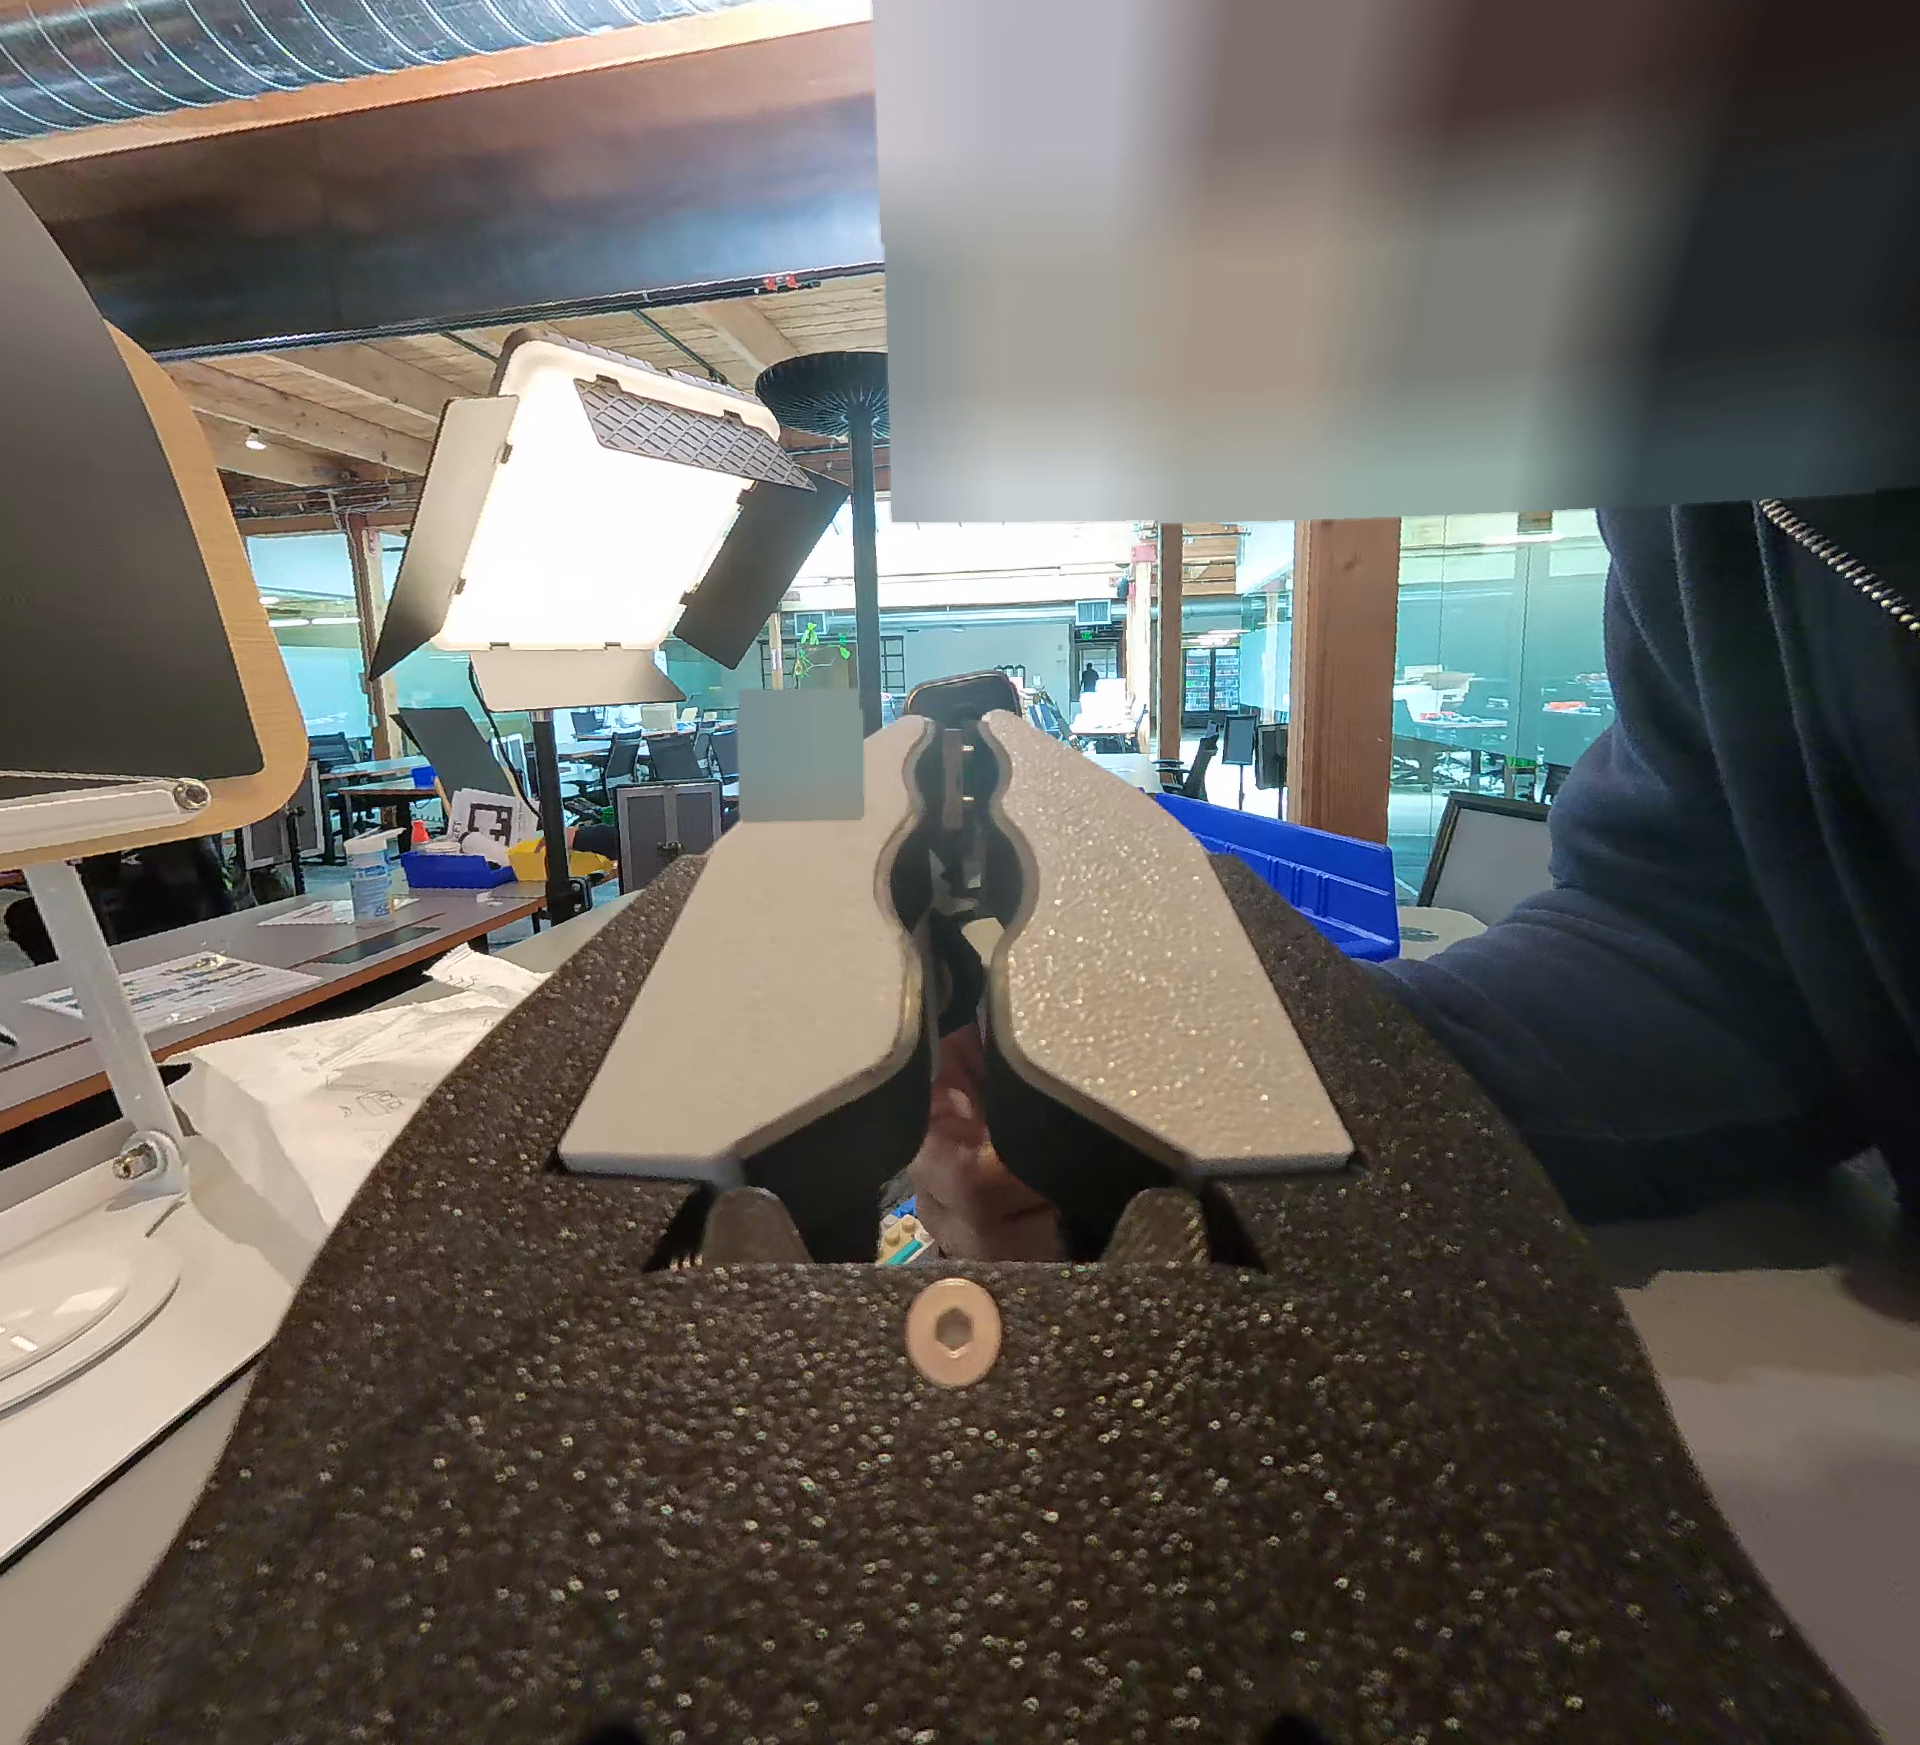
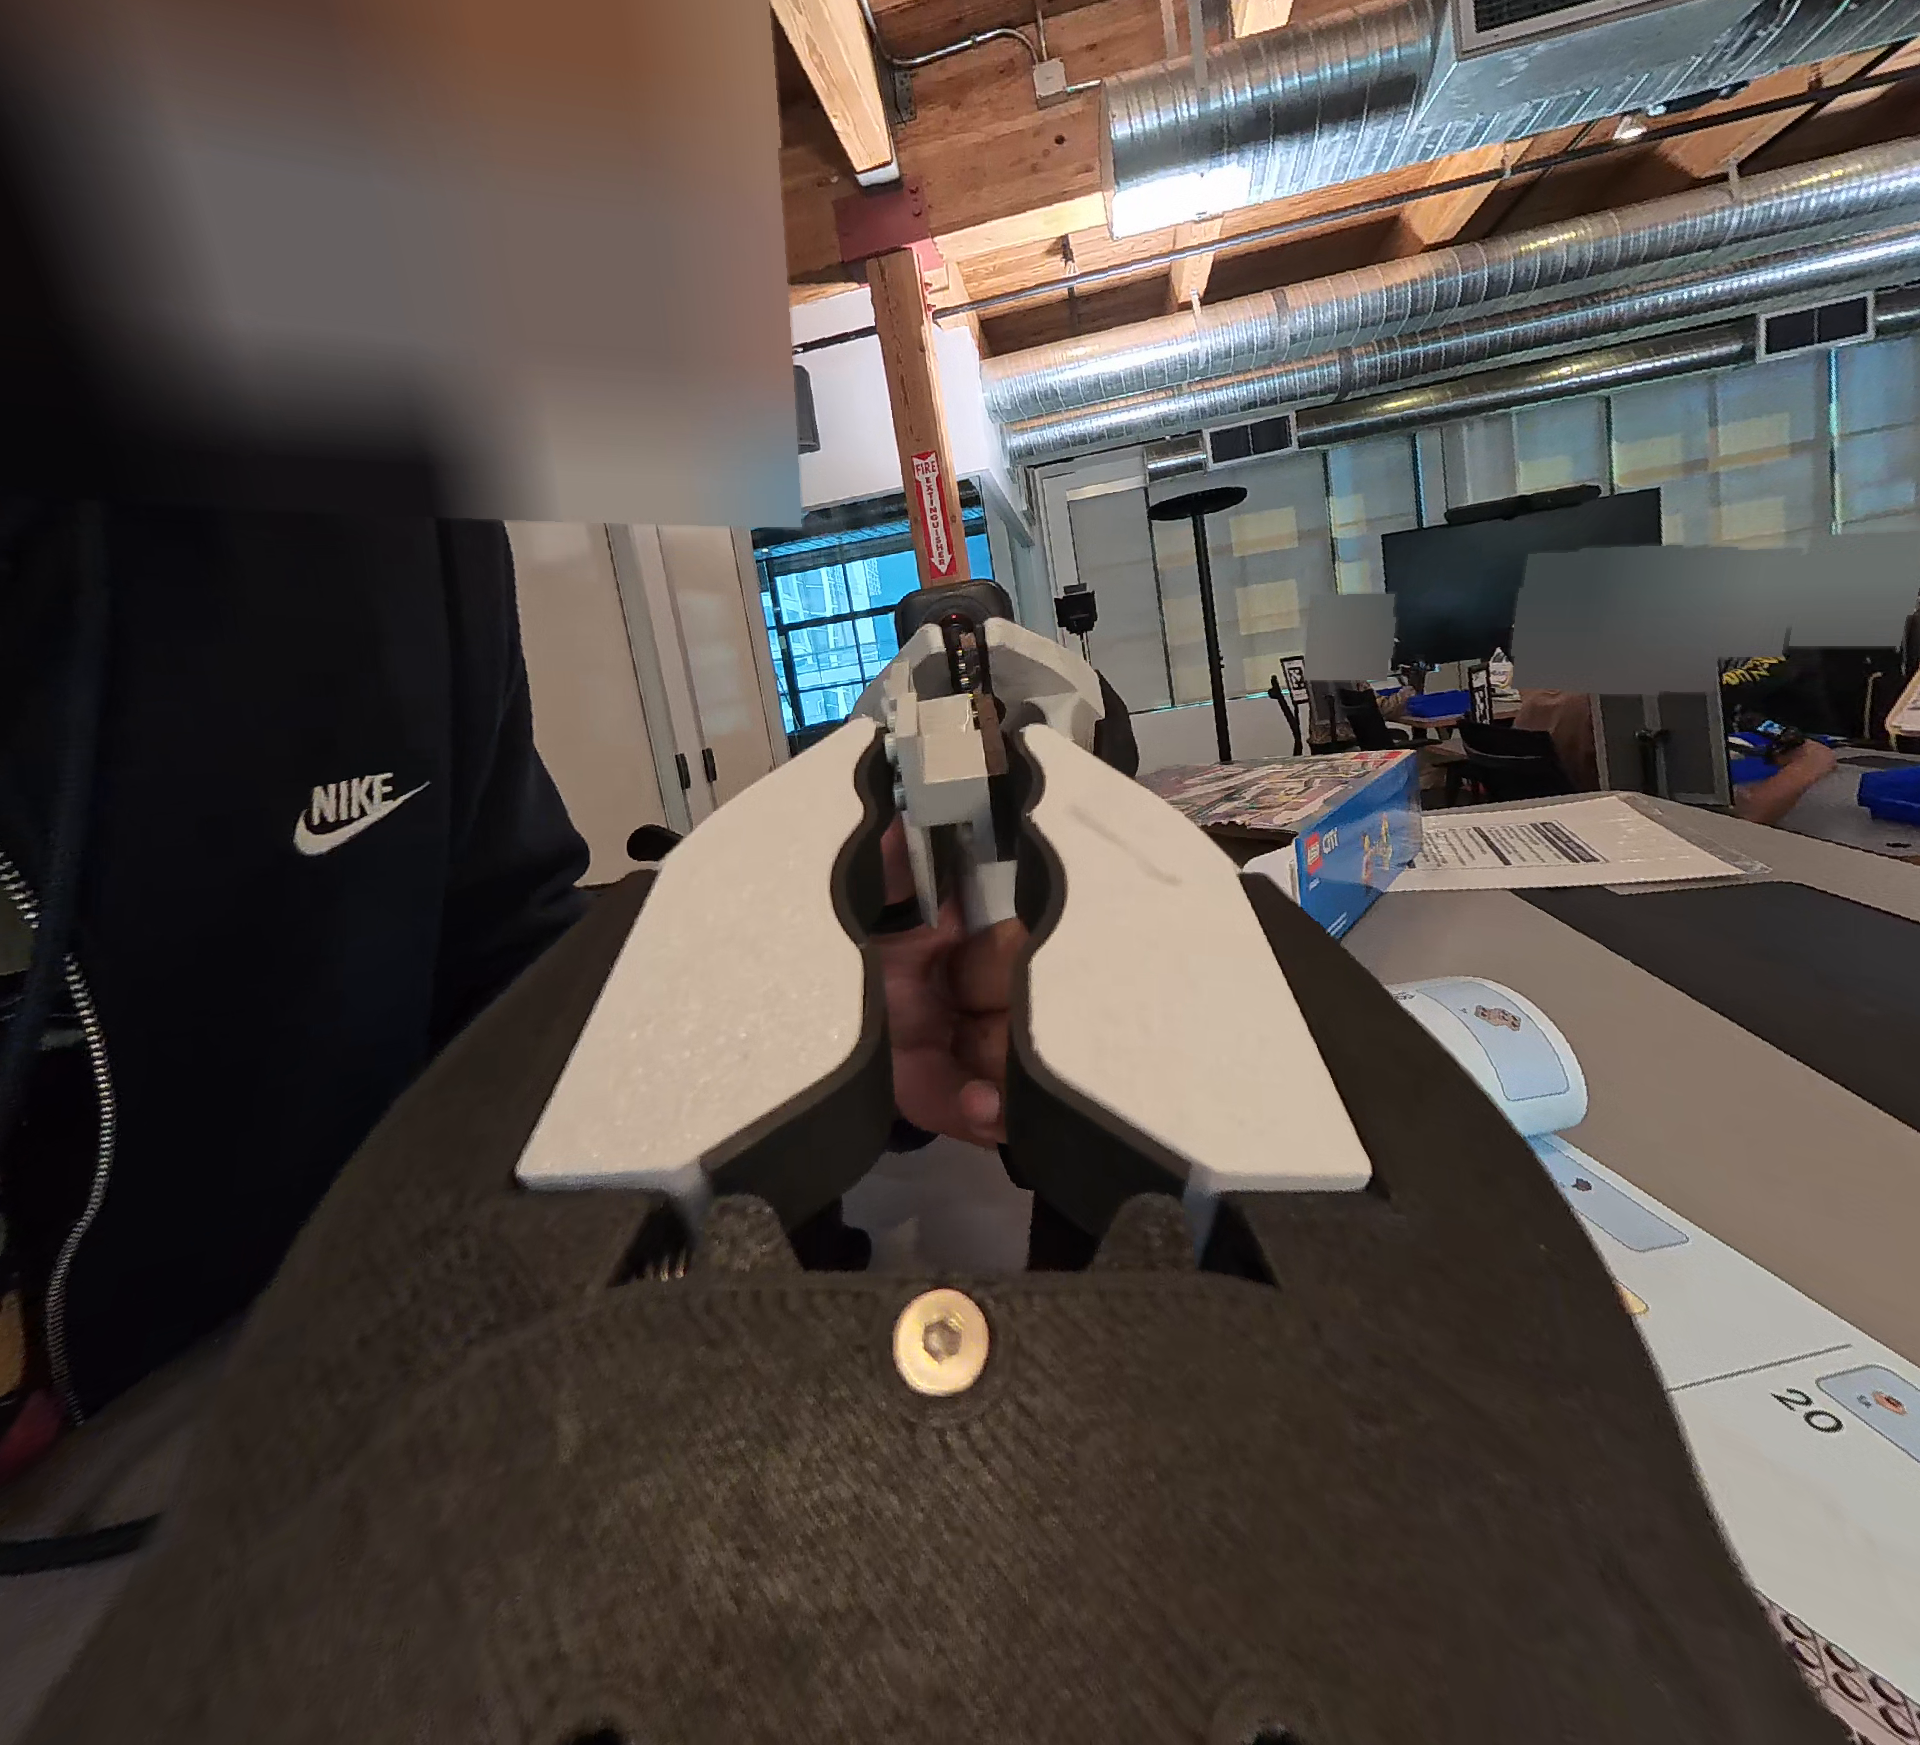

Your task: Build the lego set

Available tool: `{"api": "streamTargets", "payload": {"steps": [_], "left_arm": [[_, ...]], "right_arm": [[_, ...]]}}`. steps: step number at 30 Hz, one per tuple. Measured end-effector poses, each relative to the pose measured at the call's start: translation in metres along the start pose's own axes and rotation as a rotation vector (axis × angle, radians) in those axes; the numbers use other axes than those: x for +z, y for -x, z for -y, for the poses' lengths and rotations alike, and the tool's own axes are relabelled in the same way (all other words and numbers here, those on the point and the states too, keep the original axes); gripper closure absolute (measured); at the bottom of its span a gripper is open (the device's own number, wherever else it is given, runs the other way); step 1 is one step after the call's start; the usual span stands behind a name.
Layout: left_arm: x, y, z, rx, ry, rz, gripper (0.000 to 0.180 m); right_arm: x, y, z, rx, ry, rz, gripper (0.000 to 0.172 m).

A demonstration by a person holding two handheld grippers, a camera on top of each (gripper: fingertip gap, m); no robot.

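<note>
We see both grippers raised, pointing at each other. The right gripper (image 2: 951,760) is clenched on a grey brick assembly (image 2: 951,765), pads pressing both sides. The left gripper (image 1: 961,760) is clamped on a thin brown plate (image 1: 951,776) at that assembly's far end. A blue box (image 2: 1351,848) lies on the table (image 2: 1714,1020).

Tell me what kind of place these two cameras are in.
Likely an open-plan office or lab workshop in a converted industrial building: exposed wooden beams and silver ducts overhead, rows of desks with office chairs, glass partitions, and a studio light panel beside the worktable.
</note>
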State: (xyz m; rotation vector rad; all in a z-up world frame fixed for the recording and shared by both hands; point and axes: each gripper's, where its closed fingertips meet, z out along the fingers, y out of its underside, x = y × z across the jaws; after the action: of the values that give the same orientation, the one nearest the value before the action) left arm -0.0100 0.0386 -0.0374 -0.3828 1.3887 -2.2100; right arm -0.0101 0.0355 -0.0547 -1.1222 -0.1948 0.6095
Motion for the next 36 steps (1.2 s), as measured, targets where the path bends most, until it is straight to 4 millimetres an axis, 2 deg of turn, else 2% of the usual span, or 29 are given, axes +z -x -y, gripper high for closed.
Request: {"api": "streamTargets", "payload": {"steps": [10,15,18,20,21,23,30,36], "left_arm": [[0.0,-0.001,0.0,-0.021,-0.013,-0.008,0.175],[-0.002,0.005,0.0,-0.039,-0.031,0.02,0.175],[-0.003,0.01,0.0,-0.071,-0.039,0.048,0.156],[-0.001,0.01,-0.004,-0.08,-0.013,0.049,0.153],[0.001,0.01,-0.008,-0.079,0.012,0.051,0.155],[0.003,0.005,-0.012,-0.065,0.03,0.032,0.173],[0.003,0.007,-0.01,-0.026,0.01,0.055,0.175],[0.004,0.0,-0.009,0.059,0.028,0.044,0.175]], "right_arm": [[0.0,0.002,-0.001,-0.013,0.009,0.005,0.152],[0.001,-0.003,0.0,-0.052,0.011,-0.044,0.153],[0.0,-0.004,0.003,-0.07,-0.002,-0.06,0.153],[0.0,-0.004,0.003,-0.076,-0.002,-0.061,0.152],[0.0,-0.003,0.002,-0.08,0.0,-0.061,0.152],[0.001,-0.003,0.001,-0.089,0.008,-0.062,0.152],[0.001,-0.006,0.006,-0.117,-0.014,-0.112,0.149],[0.0,0.001,0.006,-0.09,-0.015,-0.051,0.149]]}}
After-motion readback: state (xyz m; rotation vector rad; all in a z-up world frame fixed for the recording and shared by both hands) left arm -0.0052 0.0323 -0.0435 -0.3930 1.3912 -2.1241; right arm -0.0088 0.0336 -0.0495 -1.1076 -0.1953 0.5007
